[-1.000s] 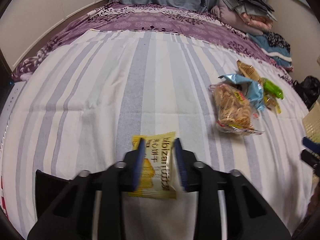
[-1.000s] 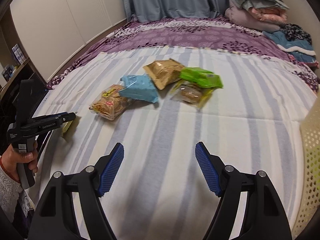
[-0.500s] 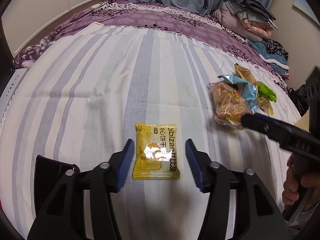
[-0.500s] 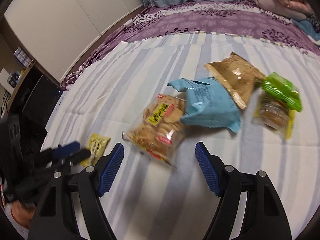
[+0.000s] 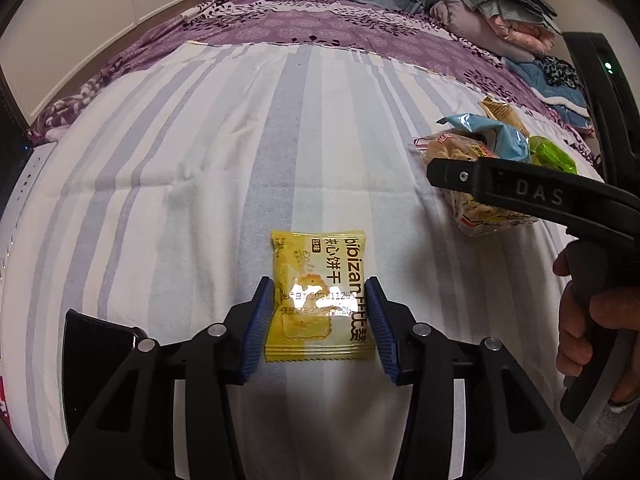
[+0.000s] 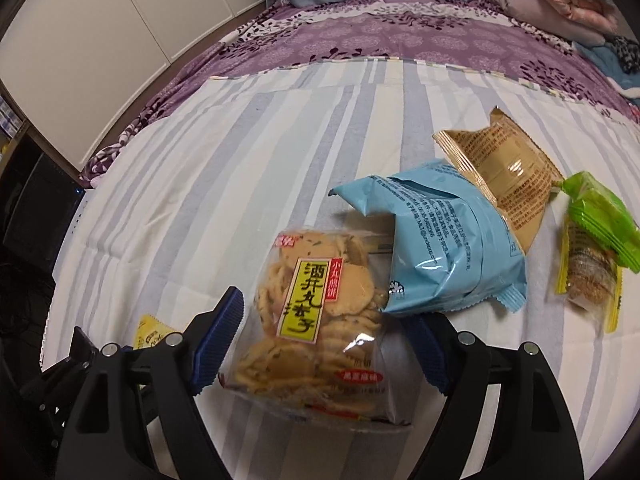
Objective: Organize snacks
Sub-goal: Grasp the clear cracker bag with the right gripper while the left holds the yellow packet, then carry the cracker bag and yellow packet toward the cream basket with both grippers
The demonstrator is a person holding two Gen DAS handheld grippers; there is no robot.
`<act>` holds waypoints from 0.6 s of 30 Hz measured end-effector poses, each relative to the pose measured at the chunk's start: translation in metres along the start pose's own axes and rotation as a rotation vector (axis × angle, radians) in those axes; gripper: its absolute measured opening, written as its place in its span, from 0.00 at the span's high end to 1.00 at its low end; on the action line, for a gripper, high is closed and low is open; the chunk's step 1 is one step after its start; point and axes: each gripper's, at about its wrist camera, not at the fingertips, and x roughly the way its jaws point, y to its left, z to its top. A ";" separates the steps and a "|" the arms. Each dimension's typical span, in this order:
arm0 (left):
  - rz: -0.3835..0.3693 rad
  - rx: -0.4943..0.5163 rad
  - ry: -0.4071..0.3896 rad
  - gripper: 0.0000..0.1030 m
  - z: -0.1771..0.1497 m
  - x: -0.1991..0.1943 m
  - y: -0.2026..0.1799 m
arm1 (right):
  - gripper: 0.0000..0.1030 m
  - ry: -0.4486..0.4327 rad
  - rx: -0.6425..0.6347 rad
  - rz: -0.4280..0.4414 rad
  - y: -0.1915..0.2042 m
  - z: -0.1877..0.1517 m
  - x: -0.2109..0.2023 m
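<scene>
Left gripper (image 5: 320, 322) is pinching the yellow biscuit packet (image 5: 318, 294) for sorting while the right gripper (image 6: 320, 344), fingers spreading, is straddling the cracker bag (image 6: 316, 320) mid-bed.

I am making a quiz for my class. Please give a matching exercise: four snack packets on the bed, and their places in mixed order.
Things:
1. small yellow biscuit packet
2. clear bag of round crackers
3. light blue foil bag
4. bright green packet

Places:
A. lying over the clear bag's far end
B. between the left gripper's fingers
C. farthest right
D. between the right gripper's fingers

Pairs: 1-B, 2-D, 3-A, 4-C
</scene>
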 end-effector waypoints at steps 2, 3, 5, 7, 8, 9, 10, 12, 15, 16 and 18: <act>0.001 -0.005 -0.003 0.54 -0.002 -0.002 0.000 | 0.25 -0.007 -0.036 -0.024 0.003 0.000 0.000; 0.000 -0.009 -0.005 0.55 -0.002 -0.003 0.001 | 0.30 -0.012 -0.056 -0.028 0.004 -0.002 -0.001; -0.001 -0.023 -0.015 0.55 -0.005 -0.007 0.002 | 0.40 -0.012 -0.078 -0.013 0.005 -0.005 -0.004; -0.007 -0.039 -0.021 0.55 -0.007 -0.011 0.005 | 0.42 -0.012 -0.095 -0.004 0.005 -0.009 -0.008; -0.010 -0.046 -0.025 0.55 -0.007 -0.014 0.006 | 0.43 -0.011 -0.099 0.001 0.005 -0.011 -0.010; -0.013 -0.051 -0.029 0.55 -0.008 -0.016 0.006 | 0.44 -0.009 -0.101 0.006 0.004 -0.015 -0.013; -0.015 -0.053 -0.032 0.55 -0.008 -0.018 0.006 | 0.44 -0.008 -0.102 0.009 0.003 -0.019 -0.016; -0.021 -0.055 -0.041 0.55 -0.008 -0.022 0.005 | 0.45 -0.006 -0.105 0.020 0.001 -0.026 -0.022; -0.031 -0.053 -0.058 0.55 -0.006 -0.030 0.001 | 0.45 -0.014 -0.113 0.031 0.001 -0.035 -0.032; -0.034 -0.052 -0.063 0.55 -0.006 -0.032 0.000 | 0.45 -0.020 -0.119 0.034 0.001 -0.038 -0.038; -0.040 -0.049 -0.074 0.55 -0.005 -0.037 -0.004 | 0.45 -0.030 -0.126 0.036 -0.001 -0.043 -0.047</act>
